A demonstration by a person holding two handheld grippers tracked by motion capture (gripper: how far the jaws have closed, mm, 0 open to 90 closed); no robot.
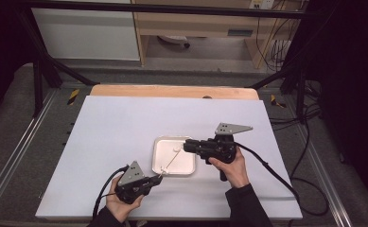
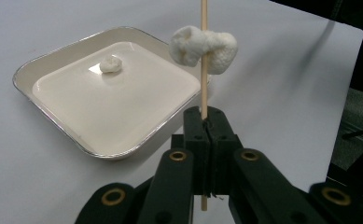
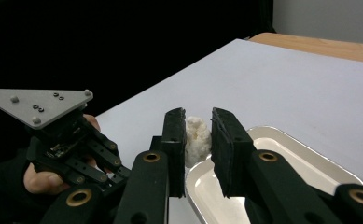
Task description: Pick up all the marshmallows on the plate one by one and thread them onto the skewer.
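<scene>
Left gripper (image 2: 206, 122), jaws pinching skewer (image 2: 204, 88) upright, steadies marshmallow (image 2: 204, 48) already threaded, frame top center. Right gripper (image 3: 198, 140), jaws spread, closes on second marshmallow (image 3: 196, 138) in tray (image 3: 305, 163), apparently next for skewering.

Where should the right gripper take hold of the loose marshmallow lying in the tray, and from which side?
Across its rounded middle, from above: the marshmallow lies alone on the flat floor of the tray, whose raised rim would likely block a low sideways approach by the right gripper.
</scene>
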